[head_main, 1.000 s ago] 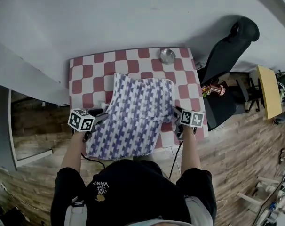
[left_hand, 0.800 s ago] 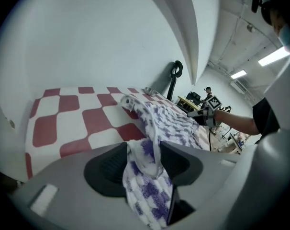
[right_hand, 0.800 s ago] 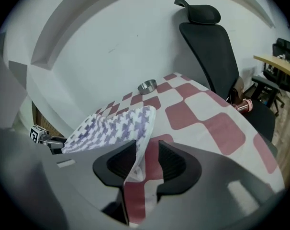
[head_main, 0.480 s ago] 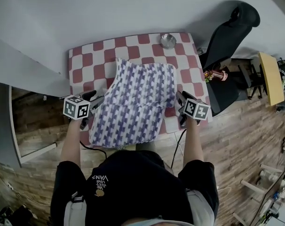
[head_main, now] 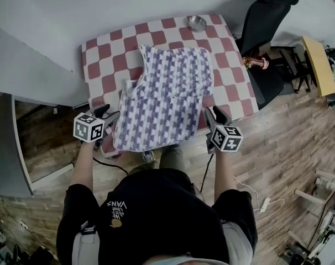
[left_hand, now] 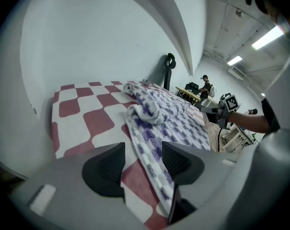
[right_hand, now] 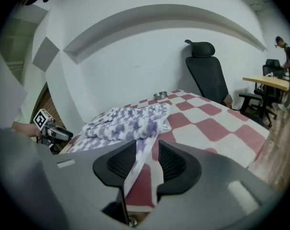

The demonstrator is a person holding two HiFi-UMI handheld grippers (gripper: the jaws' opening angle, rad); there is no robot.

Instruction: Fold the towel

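A purple-and-white patterned towel [head_main: 167,93] lies on the red-and-white checked table [head_main: 101,54], its far part doubled over and its near edge hanging past the table's front. My left gripper [head_main: 109,116] stands at the towel's near-left edge. Its jaws have just been opening; the towel's edge [left_hand: 150,152] lies on the table [left_hand: 78,109] between them, not pressed. My right gripper [head_main: 210,115] is beside the near-right edge. Its jaws have just been opening a little; a strip of towel [right_hand: 135,169] shows in the narrow gap of the right gripper [right_hand: 147,145], clear of the right pad.
A small metal bowl [head_main: 197,22] sits at the table's far edge. A black office chair [head_main: 267,15] stands to the right of the table, with a wooden desk [head_main: 314,65] beyond it. A white wall runs behind and left. The floor is wood, with a cable [head_main: 250,195].
Both grippers have drawn back toward the person, away from the towel's side edges. The left jaws stand wider than before. The towel stays flat on the table.
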